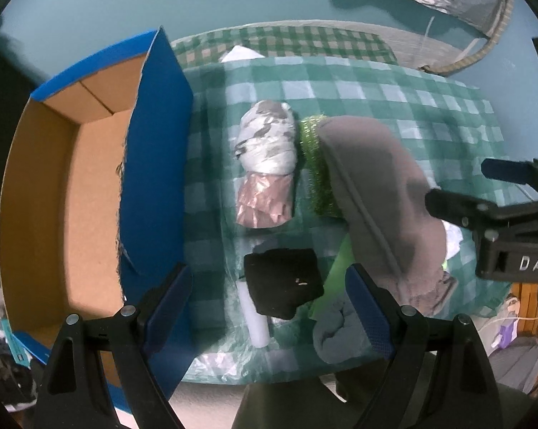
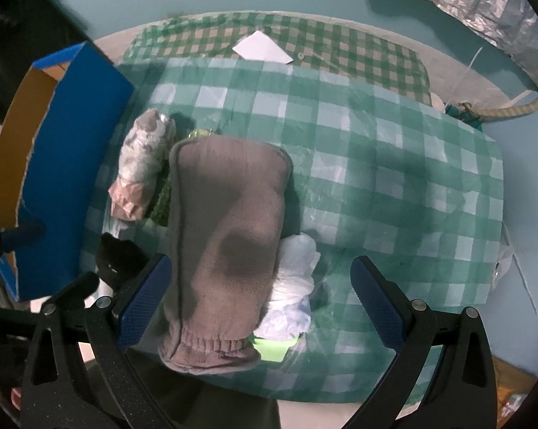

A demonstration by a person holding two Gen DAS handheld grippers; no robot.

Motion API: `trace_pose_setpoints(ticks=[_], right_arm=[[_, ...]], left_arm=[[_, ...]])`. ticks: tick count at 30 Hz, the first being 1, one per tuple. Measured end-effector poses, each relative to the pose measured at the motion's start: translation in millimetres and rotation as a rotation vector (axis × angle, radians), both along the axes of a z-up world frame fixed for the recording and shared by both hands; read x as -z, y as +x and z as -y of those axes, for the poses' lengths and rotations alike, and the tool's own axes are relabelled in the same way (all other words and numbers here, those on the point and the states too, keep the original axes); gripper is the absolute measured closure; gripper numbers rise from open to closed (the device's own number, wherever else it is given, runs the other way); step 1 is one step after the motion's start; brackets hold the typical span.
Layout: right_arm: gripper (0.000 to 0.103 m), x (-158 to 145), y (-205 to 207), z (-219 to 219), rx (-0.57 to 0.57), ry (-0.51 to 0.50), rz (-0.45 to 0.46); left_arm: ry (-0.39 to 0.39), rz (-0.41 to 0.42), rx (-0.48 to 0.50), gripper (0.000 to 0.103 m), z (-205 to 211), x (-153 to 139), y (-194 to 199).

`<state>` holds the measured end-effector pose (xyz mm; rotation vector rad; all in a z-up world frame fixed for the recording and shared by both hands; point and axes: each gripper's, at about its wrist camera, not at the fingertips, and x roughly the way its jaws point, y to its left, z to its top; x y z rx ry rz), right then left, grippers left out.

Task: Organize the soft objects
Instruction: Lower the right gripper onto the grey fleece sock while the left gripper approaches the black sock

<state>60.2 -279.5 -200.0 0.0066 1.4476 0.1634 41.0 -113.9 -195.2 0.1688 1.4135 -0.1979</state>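
Sock between right tool fingers, ungripped | both tools agape, empty

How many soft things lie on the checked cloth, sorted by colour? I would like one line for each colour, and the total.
Brown-grey: 1, the mitten-like cover
Black: 1, the folded black piece
Green: 1, the tinsel-like green piece
Grey: 1, the rolled grey cloth
White, grey and pink: 1, the patterned bundle
White: 1, the crumpled white piece
Total: 6

Black plastic frames, silver screws, blue textured fingers, white "DAS" lettering.
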Motion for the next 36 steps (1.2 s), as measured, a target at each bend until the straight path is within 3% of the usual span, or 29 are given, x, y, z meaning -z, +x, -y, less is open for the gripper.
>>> trace_pose_setpoints(ticks=[18,29,36], right_arm=[[0.003,32,7,-38,-0.088,-0.031,-0.063],[0.003,61,3,-60,-0.163,-0.121,-0.095],[0.036,72,5,-51,-0.15,-0.082,-0.115]], left_arm=[[0.019,-0.022,-0.102,0.015,-43,13,4],[-0.021,-0.035,-0.03,0.015,-37,13,-8],[-0.021,-0.058,0.028,0.015,-23,23,-11]])
